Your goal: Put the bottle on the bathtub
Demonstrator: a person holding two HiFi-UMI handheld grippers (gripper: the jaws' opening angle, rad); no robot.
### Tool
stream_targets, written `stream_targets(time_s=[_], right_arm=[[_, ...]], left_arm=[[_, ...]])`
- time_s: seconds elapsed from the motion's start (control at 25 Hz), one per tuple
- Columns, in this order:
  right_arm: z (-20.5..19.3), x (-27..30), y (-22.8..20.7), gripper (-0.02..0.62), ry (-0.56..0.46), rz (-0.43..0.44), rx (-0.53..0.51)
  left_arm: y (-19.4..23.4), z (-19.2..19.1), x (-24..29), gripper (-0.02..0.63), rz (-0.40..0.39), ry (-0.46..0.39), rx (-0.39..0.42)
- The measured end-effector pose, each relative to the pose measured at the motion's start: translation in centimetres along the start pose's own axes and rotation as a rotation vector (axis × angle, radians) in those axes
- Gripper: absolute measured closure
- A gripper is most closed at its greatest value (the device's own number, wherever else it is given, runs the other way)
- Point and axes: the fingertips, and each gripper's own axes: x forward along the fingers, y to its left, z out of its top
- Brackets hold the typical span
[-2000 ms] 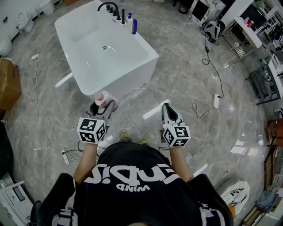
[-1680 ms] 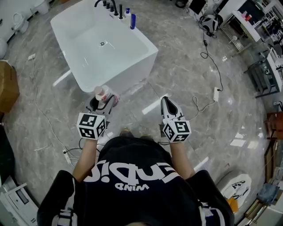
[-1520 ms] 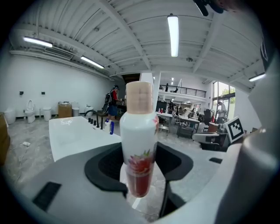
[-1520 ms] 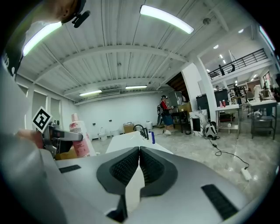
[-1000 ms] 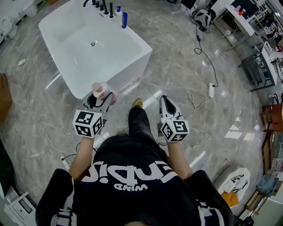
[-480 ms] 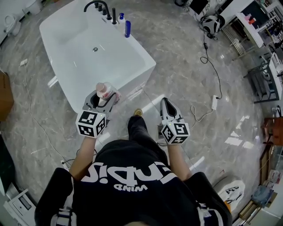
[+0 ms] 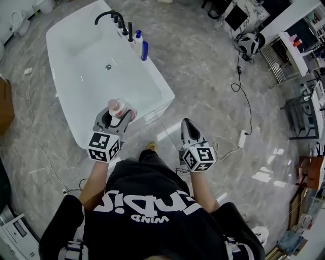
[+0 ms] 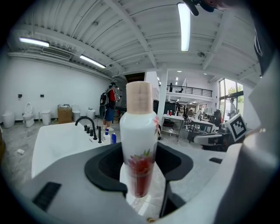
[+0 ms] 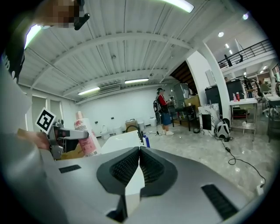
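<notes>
My left gripper [image 7: 116, 115] is shut on a white bottle [image 7: 118, 108] with a pink cap and a red flower print; it stands upright between the jaws in the left gripper view, bottle [image 8: 138, 138]. The gripper hangs over the near end of the white bathtub [image 7: 66, 43]. In the right gripper view the bottle [image 9: 85, 138] shows at the left, held beside the tub [image 9: 118, 141]. My right gripper [image 7: 187, 127] is shut with nothing in it, above the marble floor right of the tub; its jaws meet at the tips [image 9: 139, 151].
On the tub's far rim stand a black tap [image 7: 109, 15], a blue bottle [image 7: 144, 51] and a white one [image 7: 137, 37]. Cables and a power strip [image 7: 241, 138] lie on the floor at right. A cardboard box [image 7: 5, 104] sits at left. A person [image 8: 110, 109] stands far off.
The person has stepped toward the bathtub. My left gripper with the bottle has gone from over the floor in front of the tub to over its near end. The right gripper stayed shut.
</notes>
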Motion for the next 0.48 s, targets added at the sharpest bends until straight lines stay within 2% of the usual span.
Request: stream_targets(time_s=[0.16, 0.48], right_arm=[[1.0, 2.8, -2.0, 0.571, 0.014, 0.014, -0.016], [2.6, 7.8, -3.0, 0.571, 0.020, 0.018, -0.011]], left_arm=[[0.8, 0.3, 2.9, 0.382, 0.012, 0.012, -0.016], [3.4, 1.7, 6.7, 0.382, 0.003, 0.027, -0.005]])
